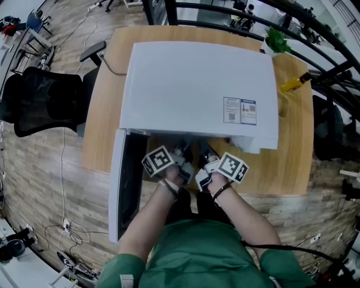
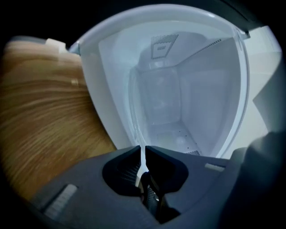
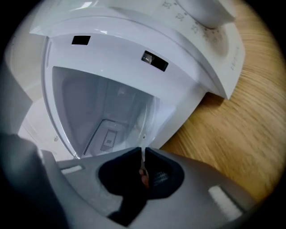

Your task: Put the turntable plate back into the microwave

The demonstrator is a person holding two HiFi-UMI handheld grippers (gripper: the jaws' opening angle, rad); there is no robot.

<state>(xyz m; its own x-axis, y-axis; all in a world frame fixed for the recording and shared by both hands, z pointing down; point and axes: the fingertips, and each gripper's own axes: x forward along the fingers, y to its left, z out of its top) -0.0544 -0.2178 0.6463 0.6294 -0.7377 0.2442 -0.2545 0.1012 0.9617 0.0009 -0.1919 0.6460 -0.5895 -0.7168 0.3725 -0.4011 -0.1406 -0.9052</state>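
The white microwave [image 1: 197, 84] stands on a wooden table [image 1: 292, 163], its door [image 1: 126, 180] swung open to the left. Both grippers reach into its front opening, side by side. The left gripper [image 1: 180, 153] is shut on the rim of the clear glass turntable plate [image 2: 156, 98], which stretches ahead of the jaws into the white cavity [image 2: 205, 103]. In the right gripper view, the right gripper [image 3: 143, 154] is likewise shut on a thin clear edge of the plate [image 3: 145, 129]. From the head view the plate is hidden under the microwave's top.
The microwave's control panel with a dial [image 3: 201, 13] sits to the right of the cavity. A black office chair [image 1: 45, 101] stands left of the table. A yellow object [image 1: 292, 84] and a green thing [image 1: 277, 40] lie at the table's far right.
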